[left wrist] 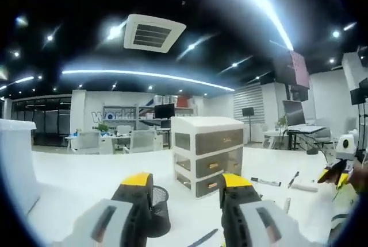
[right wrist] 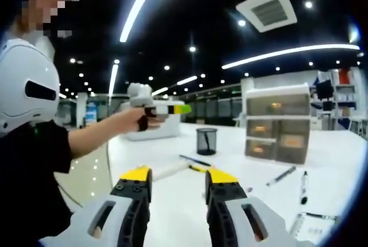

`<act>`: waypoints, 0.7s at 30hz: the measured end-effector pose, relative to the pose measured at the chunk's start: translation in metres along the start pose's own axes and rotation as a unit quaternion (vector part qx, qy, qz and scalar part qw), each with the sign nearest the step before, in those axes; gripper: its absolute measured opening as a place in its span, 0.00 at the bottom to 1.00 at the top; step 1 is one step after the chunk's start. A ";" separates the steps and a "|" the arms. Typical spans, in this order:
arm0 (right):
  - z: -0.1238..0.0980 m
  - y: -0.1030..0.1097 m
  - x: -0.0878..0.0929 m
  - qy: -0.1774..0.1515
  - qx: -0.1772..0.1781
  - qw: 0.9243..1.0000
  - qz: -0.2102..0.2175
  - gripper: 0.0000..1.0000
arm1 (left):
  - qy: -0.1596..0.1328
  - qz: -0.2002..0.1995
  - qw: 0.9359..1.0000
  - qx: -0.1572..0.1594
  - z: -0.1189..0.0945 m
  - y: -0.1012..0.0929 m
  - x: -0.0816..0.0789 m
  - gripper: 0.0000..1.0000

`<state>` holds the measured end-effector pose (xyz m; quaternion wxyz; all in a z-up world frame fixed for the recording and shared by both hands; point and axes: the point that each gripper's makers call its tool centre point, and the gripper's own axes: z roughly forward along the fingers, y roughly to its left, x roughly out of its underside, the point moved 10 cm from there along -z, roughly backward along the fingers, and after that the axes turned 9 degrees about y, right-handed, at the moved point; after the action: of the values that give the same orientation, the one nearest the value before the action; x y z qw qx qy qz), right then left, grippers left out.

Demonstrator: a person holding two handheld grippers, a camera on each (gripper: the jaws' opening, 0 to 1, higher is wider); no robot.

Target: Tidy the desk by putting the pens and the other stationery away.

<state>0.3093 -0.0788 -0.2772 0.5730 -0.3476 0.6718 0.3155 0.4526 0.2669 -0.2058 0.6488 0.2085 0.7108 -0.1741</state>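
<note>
Pens and markers lie scattered on the white desk (right wrist: pixel 172 212), none yet picked up: in the right gripper view a black marker (right wrist: pixel 303 187) sits at lower right, a grey pen (right wrist: pixel 281 176) just left of it, and a dark pen (right wrist: pixel 194 160) crosses a yellow one (right wrist: pixel 198 169) mid-frame beside a pale stick (right wrist: pixel 169 170). Behind them, centre frame, stands the mesh pen cup (right wrist: pixel 206 141), with the drawer unit (right wrist: pixel 278 123) at right, both likely destinations for the clutter. The right gripper (right wrist: pixel 175 179) hangs above the desk at bottom centre, jaws spread and empty, as if lining up on the crossed pens. The left gripper (left wrist: pixel 185 182), bottom centre of its own view, also stands apart holding nothing; the cup (left wrist: pixel 158 208) shows between its jaws and partly hidden by them, and a marker (left wrist: pixel 265 182) and pen (left wrist: pixel 293 178) lie at right. A notebook (right wrist: pixel 313 223) is cut off at the lower right edge of the right gripper view. The drawers' contents are too hazy to make out.
</note>
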 end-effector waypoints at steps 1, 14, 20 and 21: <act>0.000 0.000 0.000 0.000 0.001 1.000 0.000 0.35 | -0.003 -0.004 1.000 0.005 -0.004 -0.003 0.001 0.49; -0.005 -0.003 0.001 -0.002 0.006 1.000 0.008 0.37 | -0.005 -0.022 0.999 0.028 -0.053 -0.029 0.028 0.54; -0.007 -0.005 0.001 -0.003 0.010 1.000 0.011 0.38 | 0.000 -0.027 0.999 0.034 -0.079 -0.048 0.040 0.55; -0.008 -0.005 0.001 -0.003 0.011 1.000 0.010 0.38 | 0.000 -0.028 0.999 0.036 -0.083 -0.051 0.041 0.55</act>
<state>0.3094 -0.0883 -0.2771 0.5755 -0.3339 0.6769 0.3148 0.3531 0.2693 -0.2395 0.6356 0.2118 0.7098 -0.2175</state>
